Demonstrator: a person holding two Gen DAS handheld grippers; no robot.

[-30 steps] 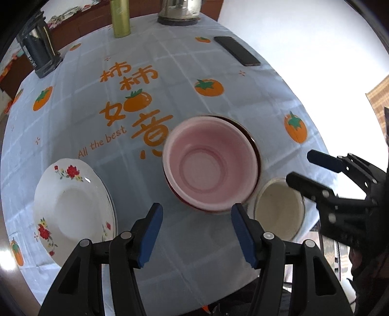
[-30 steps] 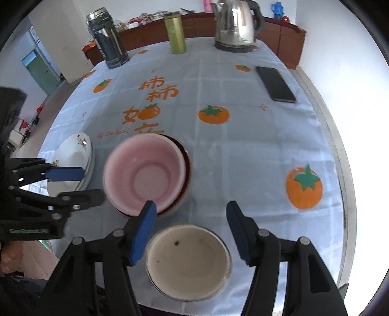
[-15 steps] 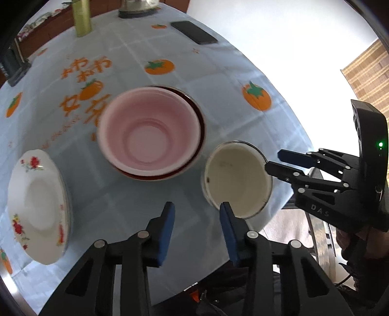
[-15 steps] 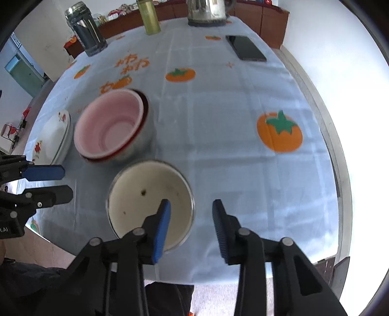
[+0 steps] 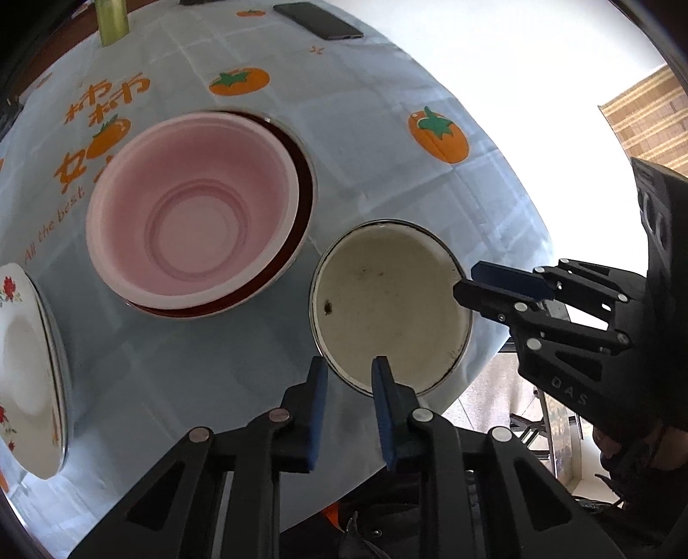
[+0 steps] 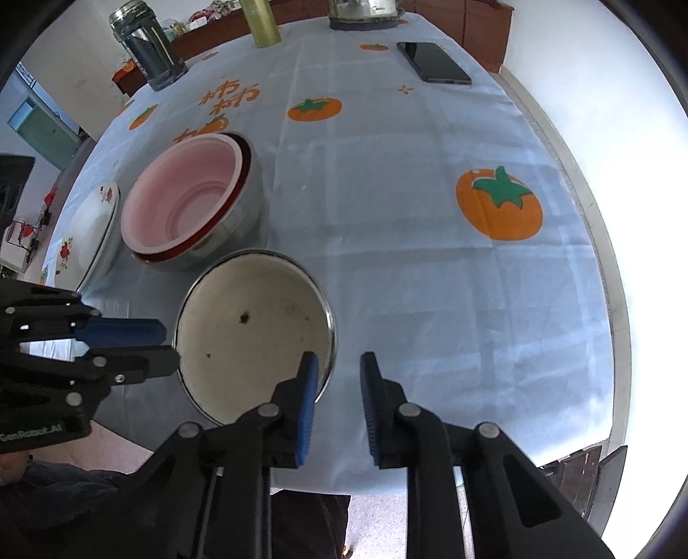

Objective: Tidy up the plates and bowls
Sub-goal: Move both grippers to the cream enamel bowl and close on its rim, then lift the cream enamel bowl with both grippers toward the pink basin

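Cream bowl (image 5: 389, 316): small, metal rim, dark specks inside; at near edge of table, just beside the stacked bowls.
Left gripper (image 5: 346, 372): jaws just been closing, now narrow; rim of cream bowl between the blue pads, one pad outside, the other over the inside; cannot tell if pads already press on the rim.
Right gripper (image 6: 339, 365): jaws just been closing too, narrow gap; opposite side of the same rim between the pads, left pad inside the bowl, right pad outside over the cloth; a real pinch not clear.
Pink bowl (image 5: 191, 210): nested in a steel bowl (image 6: 241, 215) with red lining, behind the cream bowl, not touching it as far as can be seen.
Flowered plate (image 5: 26, 370): white with red flowers, at left edge of table, apart from the bowls.
Tablecloth (image 6: 408, 266): pale blue, orange persimmon prints and orange letters.
Phone (image 6: 432, 62): dark, flat on far right part of cloth.
Green bottle (image 6: 260, 21): upright at far edge.
Dark jar (image 6: 146, 45): upright at far left corner.
Kettle base (image 6: 363, 13): at far edge, only partly in view.
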